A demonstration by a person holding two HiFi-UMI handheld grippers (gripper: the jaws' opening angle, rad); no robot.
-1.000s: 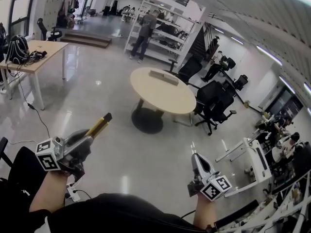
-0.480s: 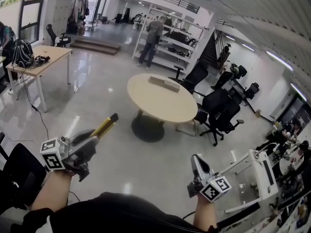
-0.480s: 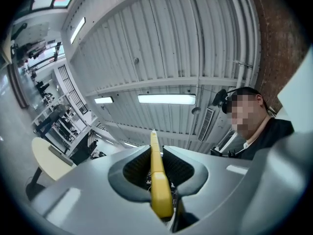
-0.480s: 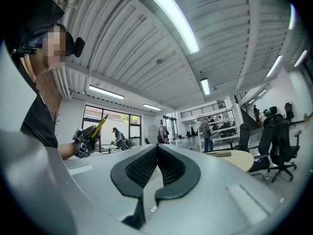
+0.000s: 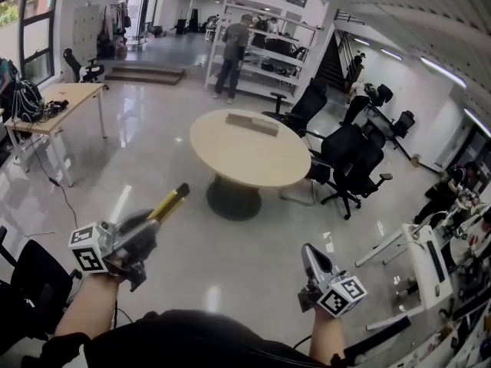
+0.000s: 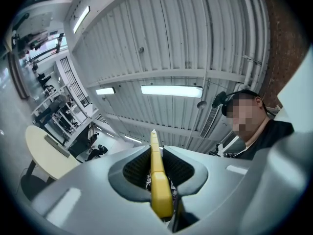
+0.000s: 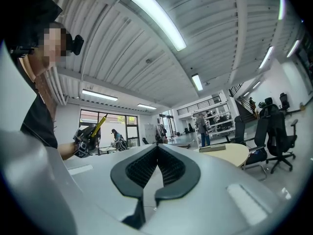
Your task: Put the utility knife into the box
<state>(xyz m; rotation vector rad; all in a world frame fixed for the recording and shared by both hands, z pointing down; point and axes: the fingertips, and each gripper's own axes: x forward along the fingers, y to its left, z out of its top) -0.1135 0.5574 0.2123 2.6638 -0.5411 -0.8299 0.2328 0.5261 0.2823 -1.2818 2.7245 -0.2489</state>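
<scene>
The utility knife [image 5: 167, 204], yellow with a dark end, is clamped between the jaws of the left gripper [image 5: 150, 219] and sticks out past them, slanting up and to the right in the head view; it is in the air over the floor [image 5: 230, 259], well apart from the box; in the left gripper view the knife [image 6: 160, 185] runs straight up the middle of the closed-in ribbed pads; the right gripper [image 5: 308, 251] is held low on the other side, its jaws together with nothing between them, as the right gripper view shows [image 7: 157, 150]; the box [image 5: 252, 123], long, flat and pale, lies on the far part of a round desk [image 5: 253, 163] with a light top and a dark pedestal foot; the box is the only thing seen on that top; black office chairs [image 5: 349, 159] stand just beside the round desk to its right; the floor is grey, glossy and mirrors the lights; a rectangular wooden desk [image 5: 65, 102] with dark things on it stands at the left by a window; at the back a person [image 5: 231, 56] stands before white shelving [image 5: 265, 52]; overhead a ribbed ceiling [image 6: 195, 43] carries strip lights [image 6: 171, 90].
</scene>
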